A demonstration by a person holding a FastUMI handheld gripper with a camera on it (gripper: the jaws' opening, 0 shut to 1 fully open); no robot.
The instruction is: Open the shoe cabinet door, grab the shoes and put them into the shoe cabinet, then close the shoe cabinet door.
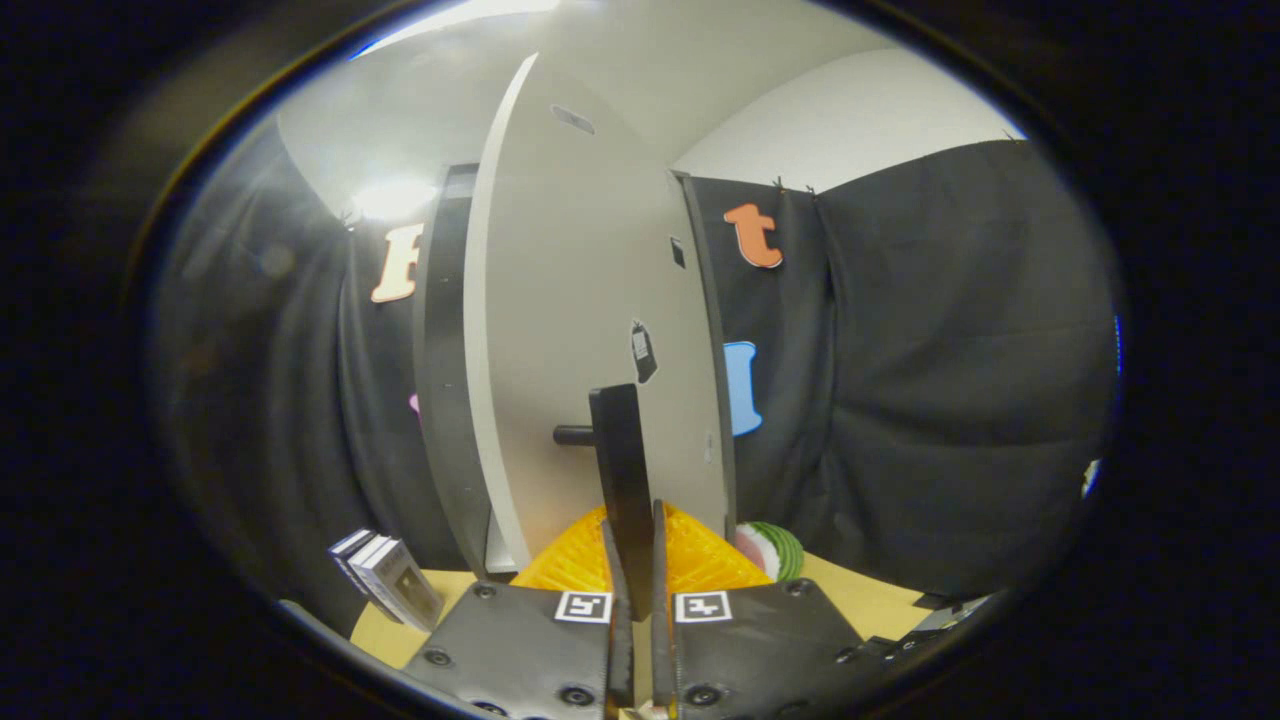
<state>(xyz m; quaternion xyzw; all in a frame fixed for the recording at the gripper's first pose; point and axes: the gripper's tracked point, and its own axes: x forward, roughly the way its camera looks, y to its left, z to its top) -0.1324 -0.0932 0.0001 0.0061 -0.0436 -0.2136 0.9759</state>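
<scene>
The white cabinet door (580,300) stands close in front of me, and its left edge sits proud of the dark cabinet body (440,400). A black upright bar handle (620,450) is fixed to the door by a short peg. My gripper (635,545) is shut on the lower end of this handle, with one finger pressing on each side. The bar rises straight up from between the fingertips (612,570).
Several small boxes or books (388,580) lean on the wooden tabletop (860,595) left of the cabinet's foot. A green-and-pink round object (772,548) lies right of the door's base. Black cloth walls close in on both sides.
</scene>
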